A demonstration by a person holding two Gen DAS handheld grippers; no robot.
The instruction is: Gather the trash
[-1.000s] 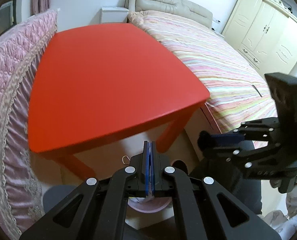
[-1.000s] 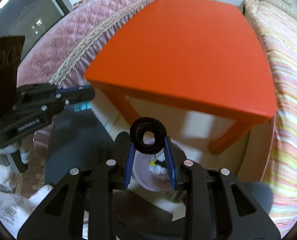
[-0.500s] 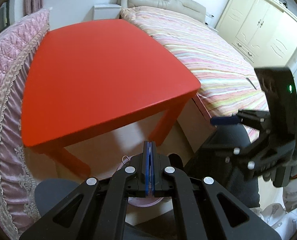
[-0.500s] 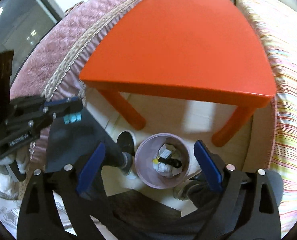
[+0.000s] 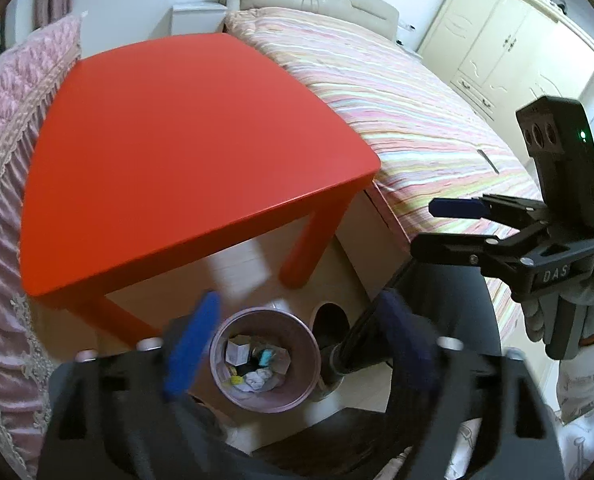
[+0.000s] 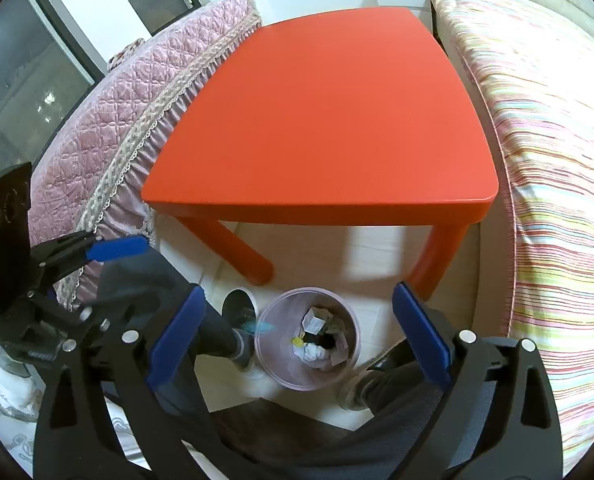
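Observation:
A pink trash bin point(image 5: 257, 400) point(image 6: 297, 380) stands on the floor in front of the red table, holding white paper scraps, a yellow bit and a black roll point(image 6: 329, 340). My left gripper point(image 5: 297, 344) hangs right above it. Its jaws are opening, blurred, with nothing between them. A small teal piece point(image 6: 259, 326) shows as a blur at the bin's rim. My right gripper point(image 6: 299, 336) is also above the bin, with its jaws still opening and nothing between them. Each gripper shows from the side in the other's view, the right one point(image 5: 441, 228) and the left one point(image 6: 109, 280).
The red table point(image 5: 177, 140) point(image 6: 329, 120) stands just beyond the bin. A striped bed point(image 6: 557, 160) runs along its right and a pink quilted cover point(image 6: 117, 120) along its left. A person's dark trouser legs and shoes point(image 6: 353, 396) flank the bin. A cream wardrobe point(image 5: 517, 40) stands at the far right.
The right gripper let go of the black roll, which now lies in the bin, and its jaws spread wide. The left jaws, shut before, have sprung apart and a teal piece drops.

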